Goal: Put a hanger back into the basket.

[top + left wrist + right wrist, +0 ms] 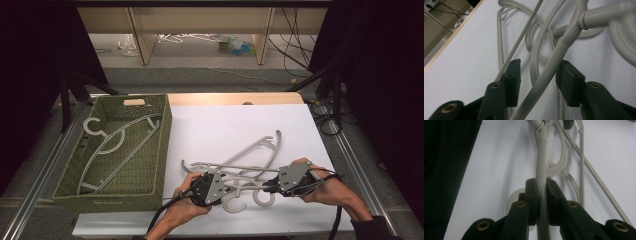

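Note:
Several grey plastic hangers (245,160) lie tangled on the white table (225,120), near its front edge. My left gripper (226,185) comes at the pile from the left. In the left gripper view its jaws (540,63) stand apart on either side of one hanger's arm (554,60), and neither pad touches it. My right gripper (266,186) comes from the right. In the right gripper view its jaws (541,182) are shut on a hanger's straight arm (541,162), which runs away from me toward the tangle.
A green woven basket (164,145) stands at the table's left with grey hangers (120,142) inside it. Bare white table lies beyond the pile. Black frames and cables stand at both sides, and a wooden shelf unit stands behind.

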Motion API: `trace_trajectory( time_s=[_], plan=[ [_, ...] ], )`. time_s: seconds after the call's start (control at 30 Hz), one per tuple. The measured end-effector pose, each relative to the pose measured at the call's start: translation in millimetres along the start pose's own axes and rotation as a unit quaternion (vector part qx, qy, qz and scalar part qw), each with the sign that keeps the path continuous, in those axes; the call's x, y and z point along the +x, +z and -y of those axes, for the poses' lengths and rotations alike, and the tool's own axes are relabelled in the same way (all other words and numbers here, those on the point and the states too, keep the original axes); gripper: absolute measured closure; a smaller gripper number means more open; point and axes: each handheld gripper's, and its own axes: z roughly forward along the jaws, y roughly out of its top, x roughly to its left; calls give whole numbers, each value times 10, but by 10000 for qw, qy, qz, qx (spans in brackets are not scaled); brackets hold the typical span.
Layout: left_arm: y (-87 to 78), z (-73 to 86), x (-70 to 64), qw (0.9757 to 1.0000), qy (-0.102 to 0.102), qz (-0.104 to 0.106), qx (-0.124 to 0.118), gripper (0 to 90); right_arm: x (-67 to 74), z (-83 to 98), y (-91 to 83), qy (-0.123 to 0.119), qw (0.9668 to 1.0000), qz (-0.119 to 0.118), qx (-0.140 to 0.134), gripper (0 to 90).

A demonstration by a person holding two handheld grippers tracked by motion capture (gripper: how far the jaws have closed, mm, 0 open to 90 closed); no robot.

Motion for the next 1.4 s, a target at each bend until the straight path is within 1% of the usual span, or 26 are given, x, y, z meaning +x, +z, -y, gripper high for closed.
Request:
trace_trajectory(
  time_s=[0.07, 0.13, 0.23, 0.27, 0.4, 0.43, 0.47, 0.53, 0.57, 0.6, 0.63, 0.67, 0.73, 0.77, 0.8, 0.83, 0.9, 0.93, 1.0, 1.1, 1.13, 1.23, 1.27, 1.3, 1.37, 1.4],
  plan=[
    [5, -12, -3, 9999, 78, 72, 22, 639, -4, 8, 14, -40, 10000, 36, -66, 814],
    [4, -30, -15, 9995, 303, 74, 89, 665, 6, 12, 5, 19, 10000, 55, -4, 814],
    [-14, -54, 8, 9989, 443, 145, 102, 680, -3, 30, 6, 16, 10000, -6, -85, 813],
    [-21, -67, 2, 9984, 537, 108, 103, 686, -5, 32, 2, 28, 9999, -27, -100, 812],
    [-50, -118, -9, 9969, 782, 117, 59, 715, -37, 71, -17, 17, 9997, 129, -204, 787],
    [-64, -146, -13, 9957, 916, 121, 83, 725, -40, 82, -19, 34, 9997, 157, -185, 768],
    [-71, -166, -21, 9948, 1007, 112, 72, 736, -32, 86, -18, 151, 9995, 253, -142, 744],
    [-83, -205, -34, 9932, 1151, 136, 138, 755, -43, 92, -22, 211, 9991, 341, -152, 719],
    [-90, -218, -32, 9929, 1174, 127, 126, 761, -46, 93, -30, 256, 9989, 354, -156, 708],
    [-95, -238, -28, 9928, 1184, 158, 103, 767, -49, 93, -32, 278, 9987, 389, -168, 673],
    [-105, -252, -21, 9921, 1244, 96, 102, 778, -54, 91, -36, 409, 9977, 494, -227, 586],
    [-108, -263, -14, 9923, 1236, 79, 60, 787, -63, 88, -38, 537, 9963, 605, -296, 546],
    [-124, -284, 18, 9936, 1125, 108, 74, 791, -105, 85, -55, 742, 9920, 924, -425, 485],
    [-125, -285, 24, 9937, 1107, 119, 108, 790, -103, 78, -70, 870, 9902, 968, -514, 452],
    [-126, -290, 34, 9945, 1027, 155, 155, 790, -107, 74, -82, 953, 9885, 1026, -576, 420],
    [-128, -293, 40, 9960, 864, 152, 159, 790, -122, 68, -105, 1086, 9850, 1154, -684, 393],
    [-137, -308, 68, 9973, 697, 153, 187, 790, -149, 66, -146, 1247, 9793, 1370, -821, 352],
    [-150, -320, 95, 9982, 540, 155, 189, 790, -154, 65, -163, 1291, 9774, 1430, -870, 352],
    [-173, -331, 138, 9992, 281, 183, 214, 790, -162, 69, -205, 1442, 9722, 1544, -1013, 342],
    [-210, -339, 223, 9995, -207, 153, 194, 790, -153, 69, -243, 1582, 9669, 1682, -1085, 329],
    [-226, -340, 259, 9987, -448, 155, 167, 790, -147, 70, -249, 1593, 9666, 1693, -1077, 327],
    [-285, -351, 333, 9965, -810, 162, 144, 790, -77, 91, -266, 1680, 9635, 1759, -1117, 316],
    [-312, -358, 360, 9952, -962, 150, 116, 790, -51, 99, -266, 1692, 9638, 1729, -1121, 314],
    [-351, -369, 393, 9932, -1145, 162, 118, 790, -14, 112, -264, 1725, 9639, 1685, -1126, 315],
    [-415, -380, 446, 9893, -1447, 187, 57, 790, 73, 151, -230, 1890, 9606, 1640, -1210, 312],
    [-438, -382, 460, 9875, -1571, 157, 4, 790, 112, 173, -198, 1958, 9599, 1582, -1231, 310]
  ],
)
